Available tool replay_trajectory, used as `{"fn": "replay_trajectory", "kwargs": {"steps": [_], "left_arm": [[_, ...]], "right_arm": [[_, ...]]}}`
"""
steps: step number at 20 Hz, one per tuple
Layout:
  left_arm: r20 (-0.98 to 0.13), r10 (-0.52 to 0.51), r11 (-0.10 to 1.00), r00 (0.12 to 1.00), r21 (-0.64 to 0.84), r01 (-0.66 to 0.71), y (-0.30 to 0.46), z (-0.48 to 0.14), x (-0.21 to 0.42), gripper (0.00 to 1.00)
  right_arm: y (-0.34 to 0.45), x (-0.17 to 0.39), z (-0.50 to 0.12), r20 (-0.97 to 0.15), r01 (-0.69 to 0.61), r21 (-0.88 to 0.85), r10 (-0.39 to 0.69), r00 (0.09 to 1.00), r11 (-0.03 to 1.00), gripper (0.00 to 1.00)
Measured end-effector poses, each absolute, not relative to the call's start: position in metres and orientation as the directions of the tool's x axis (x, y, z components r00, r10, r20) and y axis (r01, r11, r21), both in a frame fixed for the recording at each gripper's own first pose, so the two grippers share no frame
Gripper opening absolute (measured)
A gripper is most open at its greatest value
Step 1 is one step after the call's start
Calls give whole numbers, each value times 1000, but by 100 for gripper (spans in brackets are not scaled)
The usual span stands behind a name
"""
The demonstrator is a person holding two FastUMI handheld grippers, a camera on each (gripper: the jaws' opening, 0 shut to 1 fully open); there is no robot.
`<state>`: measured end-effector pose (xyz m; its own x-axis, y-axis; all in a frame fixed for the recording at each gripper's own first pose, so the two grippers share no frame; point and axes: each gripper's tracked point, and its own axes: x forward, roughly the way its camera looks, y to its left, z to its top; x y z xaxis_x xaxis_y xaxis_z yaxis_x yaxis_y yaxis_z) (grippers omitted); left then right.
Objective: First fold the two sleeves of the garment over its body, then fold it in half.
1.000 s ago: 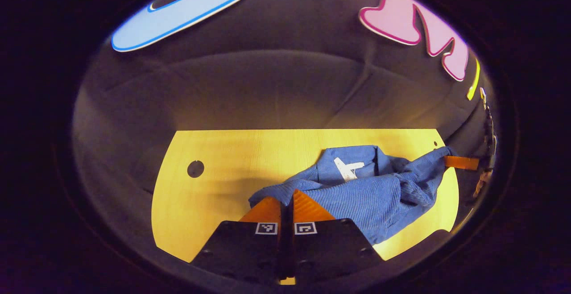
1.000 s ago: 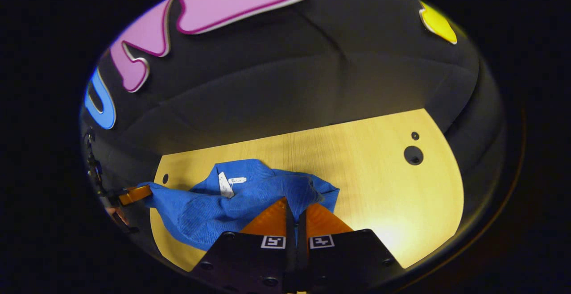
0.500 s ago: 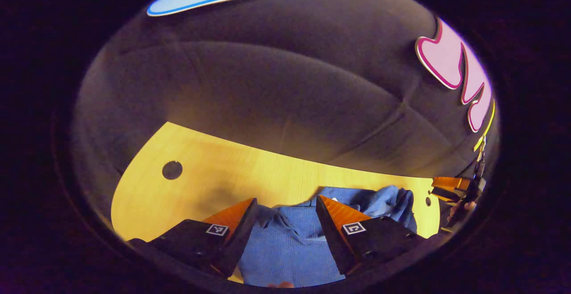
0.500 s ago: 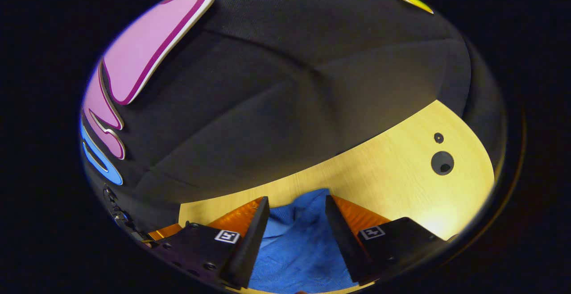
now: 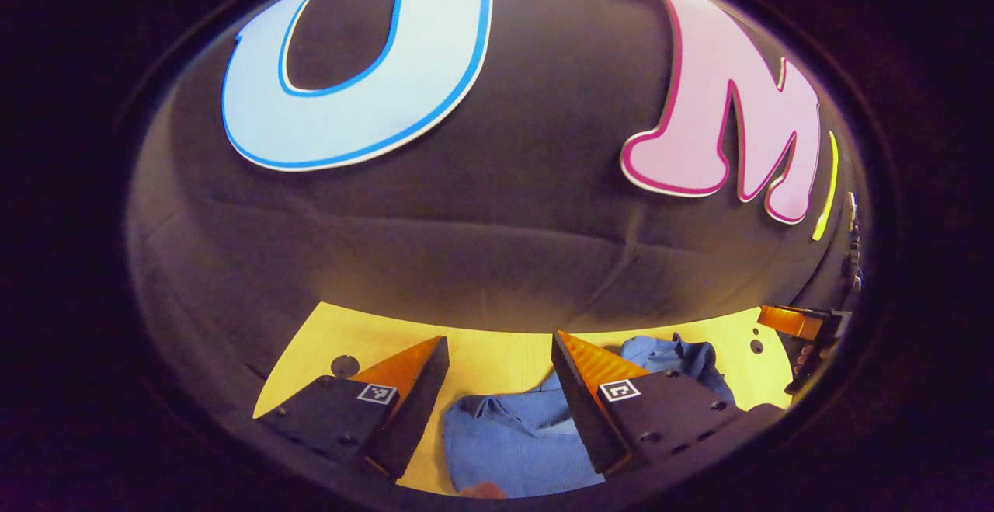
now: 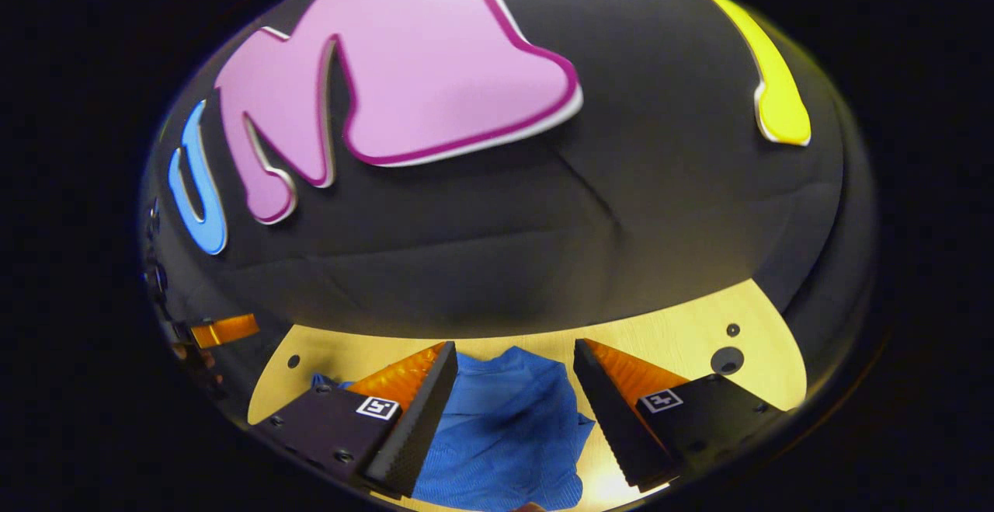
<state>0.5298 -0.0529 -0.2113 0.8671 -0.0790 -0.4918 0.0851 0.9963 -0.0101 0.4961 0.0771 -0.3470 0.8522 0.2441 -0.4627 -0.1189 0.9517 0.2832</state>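
Now the left gripper (image 5: 497, 349) stands spread wide above the wooden table (image 5: 497, 353), the blue garment (image 5: 512, 438) lying rumpled between its 2 fingers. Likewise the right gripper (image 6: 512, 353) gapes over the same cloth, gripping nothing.

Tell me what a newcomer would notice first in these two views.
The blue garment lies rumpled on the yellow table, bright against the black booth wall. In each view a gripper's two fingers stand wide apart above the cloth: the right gripper over one end, the left gripper over the other. Neither holds it.
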Motion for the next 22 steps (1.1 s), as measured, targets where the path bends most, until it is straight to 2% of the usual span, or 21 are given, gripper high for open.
{"fn": "replay_trajectory", "kwargs": {"steps": [4, 10, 14, 18, 21, 22], "left_arm": [[-456, -84, 995, 886, 4, 96, -71, -180, 484, 79], [-310, -111, 992, 944, 30, 126, -87, -112, 392, 79], [-217, -145, 987, 965, 31, 155, -89, -75, 310, 79], [-96, -150, 988, 984, 27, 153, -83, -55, 228, 77], [-52, -145, 988, 988, 46, 147, -74, -55, 161, 76], [-43, -126, 989, 991, 70, 128, -68, -54, 139, 79]], "right_arm": [[87, 469, -301, -402, -182, 221, 259, 878, 958, 97], [108, 384, -218, -296, -256, 148, 289, 910, 955, 98], [114, 307, -167, -218, -258, 98, 274, 937, 961, 97], [108, 219, -124, -158, -209, 39, 212, 964, 977, 97], [107, 150, -98, -91, -181, 35, 183, 979, 983, 97], [103, 130, -96, -88, -169, 45, 172, 981, 985, 97]]}}
